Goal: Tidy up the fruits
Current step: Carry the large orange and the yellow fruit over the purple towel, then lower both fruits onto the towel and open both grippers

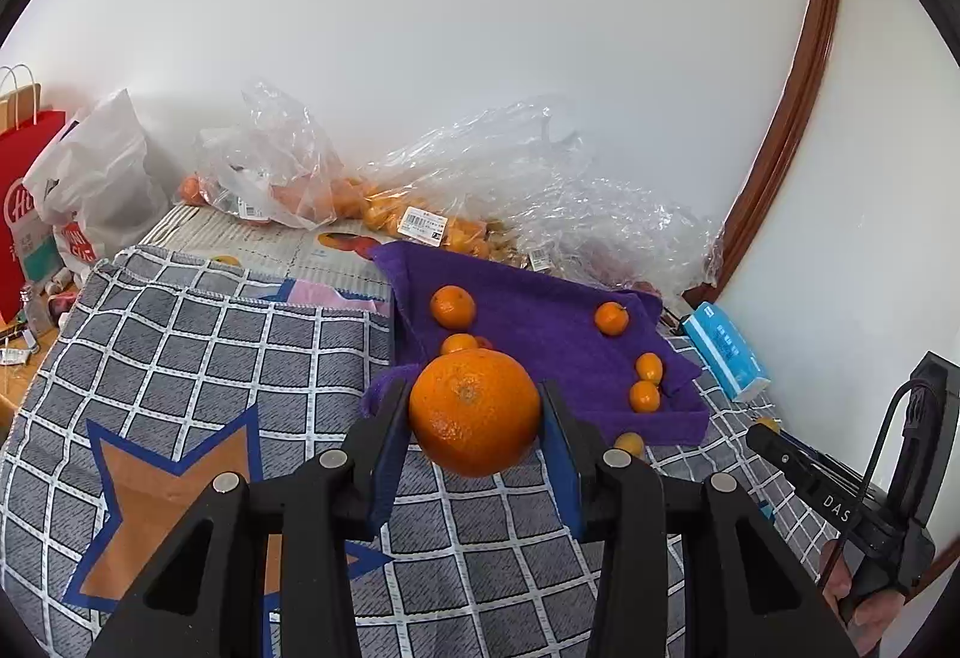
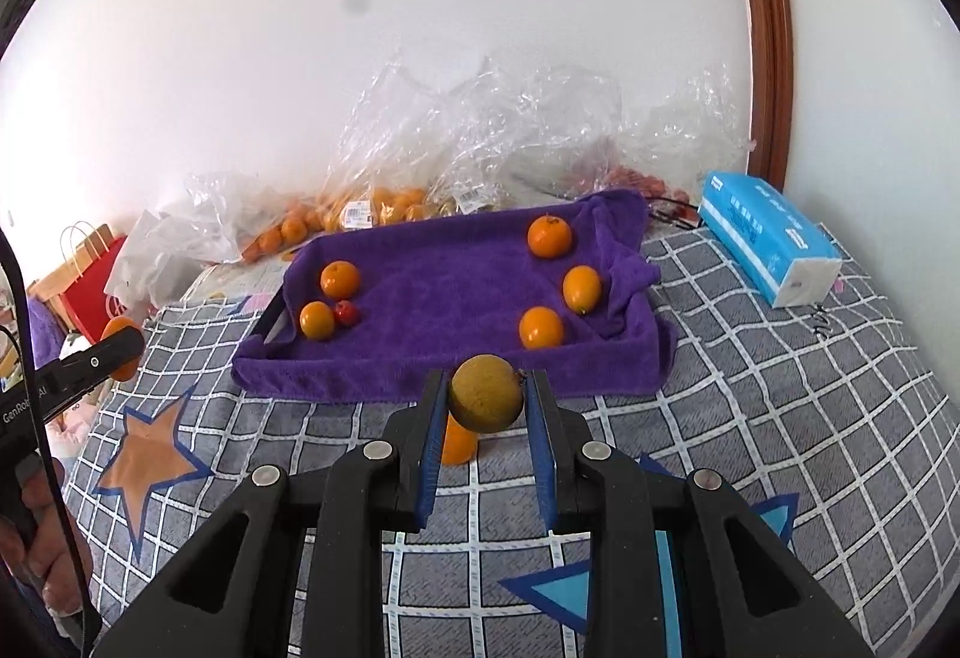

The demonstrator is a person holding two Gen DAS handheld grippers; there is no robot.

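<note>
your two grippers hang over a grey checked bedcover with white grid lines and blue-edged star and triangle shapes (image 2: 750, 388), spread across the bed below a white wall. at the far edge against that wall lie crumpled clear plastic bags holding orange fruit (image 1: 384, 190), some with white price labels.

in the middle sits a shallow tray draped in a purple terry towel (image 2: 444, 292). on the towel's left side, in your right wrist view, rest two orange citrus fruits (image 2: 339, 279) with a small red round fruit (image 2: 346, 312) touching the nearer one. on its right side lie three more small orange fruits (image 2: 548, 236), apart from each other.

beside the tray's right end lies a blue and white soft pack of tissues (image 2: 768, 238), on the bedcover.

your left gripper (image 1: 477, 418) has its blue-padded fingers (image 1: 384, 454) clamped on a large round orange with a dimpled skin (image 1: 475, 411), held in the air in front of the tray's near left corner. your right gripper (image 2: 486, 397) grips a smaller brownish-yellow round fruit (image 2: 486, 393) between its fingers, raised just in front of the tray's near edge. under it, on the bedcover, a small orange fruit (image 2: 459, 442) shows partly behind the left finger.
</note>
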